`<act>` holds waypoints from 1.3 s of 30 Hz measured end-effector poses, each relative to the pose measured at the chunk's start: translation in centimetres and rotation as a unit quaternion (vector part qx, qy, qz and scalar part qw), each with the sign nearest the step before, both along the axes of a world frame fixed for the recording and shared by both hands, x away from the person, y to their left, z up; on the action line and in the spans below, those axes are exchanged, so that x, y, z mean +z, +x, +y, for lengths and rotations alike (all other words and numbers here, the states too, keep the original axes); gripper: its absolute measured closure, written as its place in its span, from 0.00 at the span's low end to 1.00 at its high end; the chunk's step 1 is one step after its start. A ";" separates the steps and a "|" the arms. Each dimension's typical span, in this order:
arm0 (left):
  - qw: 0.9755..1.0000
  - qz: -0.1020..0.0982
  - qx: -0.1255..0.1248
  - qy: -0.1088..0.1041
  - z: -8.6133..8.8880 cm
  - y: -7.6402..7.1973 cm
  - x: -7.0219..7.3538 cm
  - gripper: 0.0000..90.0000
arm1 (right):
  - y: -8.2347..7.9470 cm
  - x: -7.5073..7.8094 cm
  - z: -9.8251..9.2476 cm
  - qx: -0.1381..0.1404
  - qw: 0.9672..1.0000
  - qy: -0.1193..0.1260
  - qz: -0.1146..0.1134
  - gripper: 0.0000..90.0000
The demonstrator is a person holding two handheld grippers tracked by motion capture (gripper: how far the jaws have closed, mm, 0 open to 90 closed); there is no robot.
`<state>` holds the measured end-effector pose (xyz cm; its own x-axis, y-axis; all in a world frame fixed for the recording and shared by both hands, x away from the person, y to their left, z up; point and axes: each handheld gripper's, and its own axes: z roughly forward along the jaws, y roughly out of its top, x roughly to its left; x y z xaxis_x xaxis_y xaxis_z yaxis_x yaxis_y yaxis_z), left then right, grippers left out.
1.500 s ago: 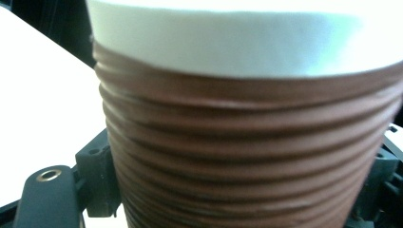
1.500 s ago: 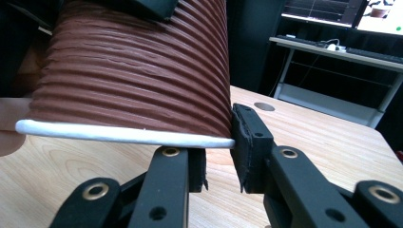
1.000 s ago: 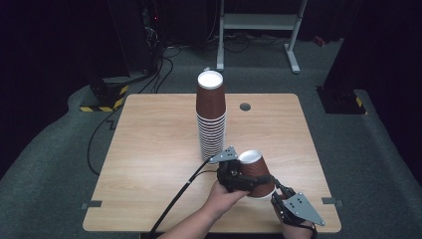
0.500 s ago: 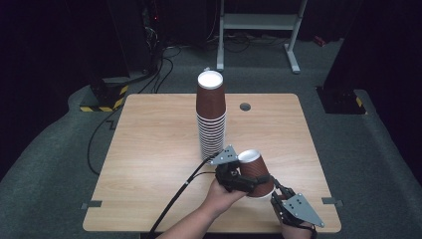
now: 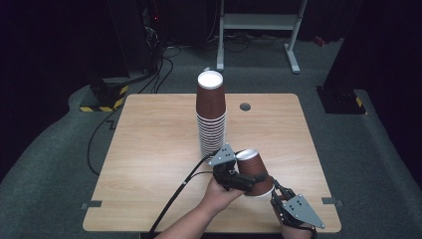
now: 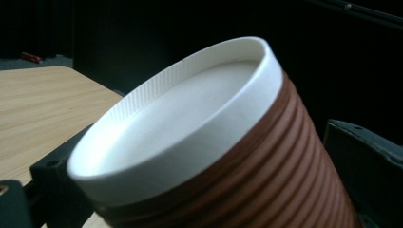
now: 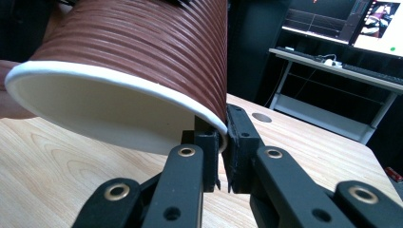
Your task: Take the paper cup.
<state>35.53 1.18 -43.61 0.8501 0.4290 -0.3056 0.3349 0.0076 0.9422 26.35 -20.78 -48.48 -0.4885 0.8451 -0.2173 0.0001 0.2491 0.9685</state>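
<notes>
My right claw (image 7: 222, 142) pinches the cup (image 5: 255, 173) rim near the bench's (image 5: 149, 149) front edge; left claw (image 5: 234, 180) has just spread. Thin rim could slip, dropping it.

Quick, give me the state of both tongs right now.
Left tongs: jaws just opening, standing wide around the single cup's ribbed wall, grip let go.
Right tongs: shut on the single cup's rim, one jaw inside, one outside.

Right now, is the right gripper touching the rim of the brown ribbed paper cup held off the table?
Touching. In the right gripper view, the right gripper has its jaws pinched on the white rolled rim of the brown ribbed paper cup, one inside, one outside.
</notes>
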 end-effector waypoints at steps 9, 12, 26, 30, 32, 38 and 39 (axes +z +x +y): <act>1.000 -0.008 0.006 0.002 0.3 0.0 0.1 0.00 | -0.1 0.0 0.1 0.004 1.000 0.002 0.003 0.94; 1.000 -0.010 0.004 0.001 0.4 0.0 0.0 0.00 | -0.1 0.0 0.1 0.006 1.000 0.001 0.002 0.94; 1.000 0.015 -0.007 -0.012 0.9 0.4 -0.3 0.00 | -0.3 -0.1 0.3 0.010 1.000 -0.001 0.004 0.95; 0.999 0.033 0.002 -0.038 1.6 1.0 -0.3 0.03 | -0.2 -0.4 0.3 0.012 1.000 -0.012 0.011 0.95; 0.999 0.028 0.009 -0.032 1.8 1.1 -0.3 0.03 | -0.2 -0.5 0.3 0.012 1.000 -0.011 0.013 0.95; 0.999 0.021 0.025 -0.023 2.6 1.3 -0.5 0.04 | -0.2 -0.5 0.2 0.011 1.000 -0.011 0.024 0.95; 0.999 0.019 0.028 -0.020 2.7 1.3 -0.6 0.05 | -0.1 -0.6 0.2 0.012 1.000 -0.011 0.025 0.95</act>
<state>36.80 3.90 -44.17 0.8120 0.4627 -0.3558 0.3691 0.0652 0.9271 26.21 -20.62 -49.06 -0.5194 0.8283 -0.2099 0.0426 0.2704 0.9618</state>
